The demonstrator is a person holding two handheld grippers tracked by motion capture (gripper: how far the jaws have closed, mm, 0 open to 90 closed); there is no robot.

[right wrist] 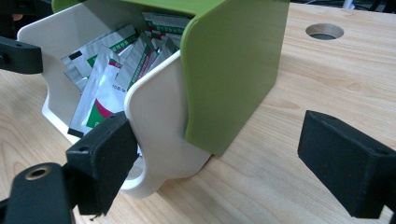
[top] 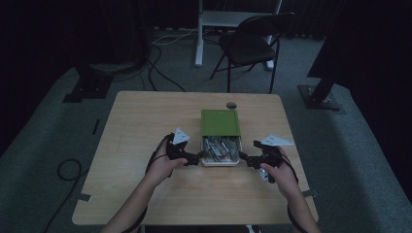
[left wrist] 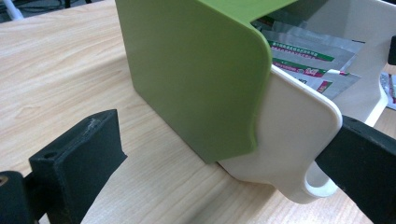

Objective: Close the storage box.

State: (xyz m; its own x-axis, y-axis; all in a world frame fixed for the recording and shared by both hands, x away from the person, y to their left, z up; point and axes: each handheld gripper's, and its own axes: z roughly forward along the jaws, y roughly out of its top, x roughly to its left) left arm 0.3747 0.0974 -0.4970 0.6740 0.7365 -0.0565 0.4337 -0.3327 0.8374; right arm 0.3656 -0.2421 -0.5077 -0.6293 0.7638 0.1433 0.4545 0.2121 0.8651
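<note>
Dimming the high view, poor light leaves the print on the foil sachets unreadable there, and the gripper views cut the box off at their edges, so its far end is unseen in them. The box sits near the middle of the worktop, its green sleeve covering the far part and its white drawer pulled out toward the person, sachets lying loose inside. The left gripper is at the drawer's left front corner; in its own view the jaws stand wide apart, one well clear on the bare wood, the other right at the drawer's front, beside a small loop handle, though actual contact is hard to judge. The right gripper is at the opposite corner, jaws also spread: one black pad lies against the drawer's white front wall, the other is out over the wood, apart from the sleeve. Neither pair pinches anything.
</note>
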